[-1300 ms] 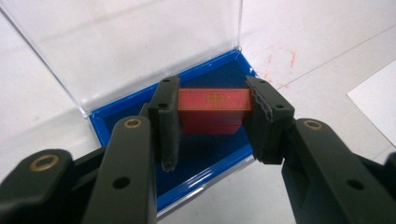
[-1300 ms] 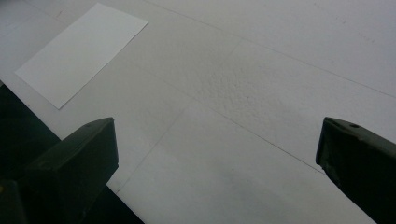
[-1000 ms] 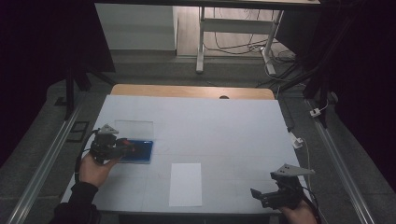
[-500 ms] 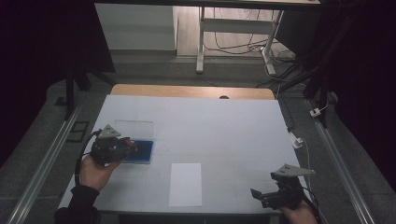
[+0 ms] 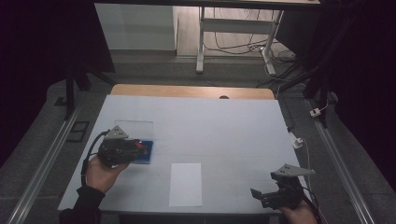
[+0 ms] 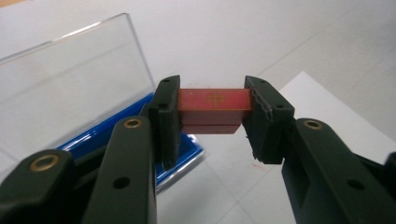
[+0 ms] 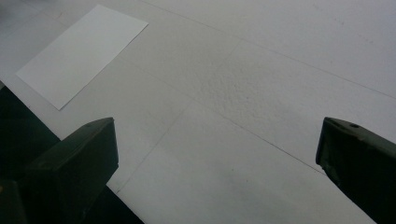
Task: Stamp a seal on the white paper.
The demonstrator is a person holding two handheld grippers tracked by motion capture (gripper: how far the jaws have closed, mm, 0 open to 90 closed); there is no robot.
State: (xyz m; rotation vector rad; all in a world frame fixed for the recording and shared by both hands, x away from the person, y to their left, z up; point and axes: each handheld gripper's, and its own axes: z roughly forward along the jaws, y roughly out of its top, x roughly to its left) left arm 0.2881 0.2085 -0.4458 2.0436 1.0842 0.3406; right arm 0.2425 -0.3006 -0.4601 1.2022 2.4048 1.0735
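Observation:
My left gripper [image 6: 212, 112] is shut on a small red card [image 6: 215, 100] with a gold mark, held just above the table. Below and behind it lies a blue case [image 6: 187, 151] with its clear lid [image 6: 70, 88] standing open. From above, the left gripper [image 5: 140, 147] sits over the blue case [image 5: 144, 156] at the table's left. A white sheet of paper [image 5: 186, 184] lies near the front middle. My right gripper [image 5: 261, 196] hovers open at the front right; between its jaws is bare table, with the paper [image 7: 81, 51] off to its upper left.
The white table [image 5: 224, 130] has a wooden strip along its far edge. A white plug and cable [image 5: 296, 140] lie at the right edge. Metal rails run down both sides, and a stand with cables is behind the table.
My left gripper has drifted slightly toward the near side and right over the blue case. The right gripper has barely moved.

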